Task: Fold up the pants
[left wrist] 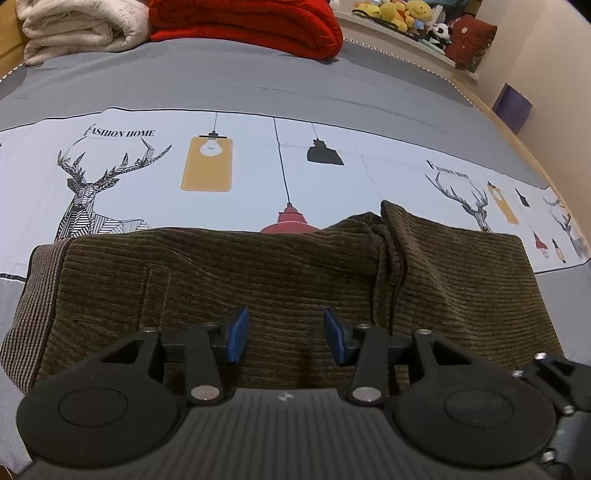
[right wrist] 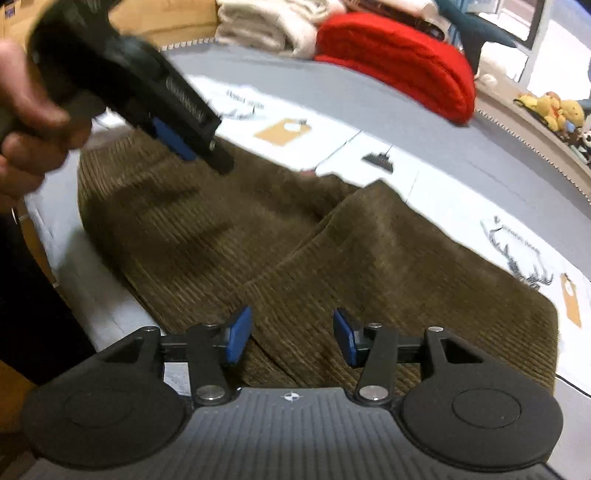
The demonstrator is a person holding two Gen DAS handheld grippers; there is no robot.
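Brown corduroy pants [left wrist: 258,280] lie folded over on the bed, with a striped lining edge at their left end and a doubled flap on the right. My left gripper [left wrist: 284,334] hovers over the near part of the cloth, blue pads apart, nothing between them. In the right wrist view the same pants [right wrist: 314,251] spread across the sheet. My right gripper [right wrist: 291,338] stands open just above their near edge, no cloth pinched. The left gripper [right wrist: 184,144] appears there too, held by a hand [right wrist: 26,122] above the far left end of the pants.
The bed sheet [left wrist: 332,110] is grey with a pale printed band of deer and lamps. A red blanket [left wrist: 251,22] and a cream blanket [left wrist: 74,29] are stacked at the far side. Plush toys [left wrist: 402,13] sit on a shelf at the far right.
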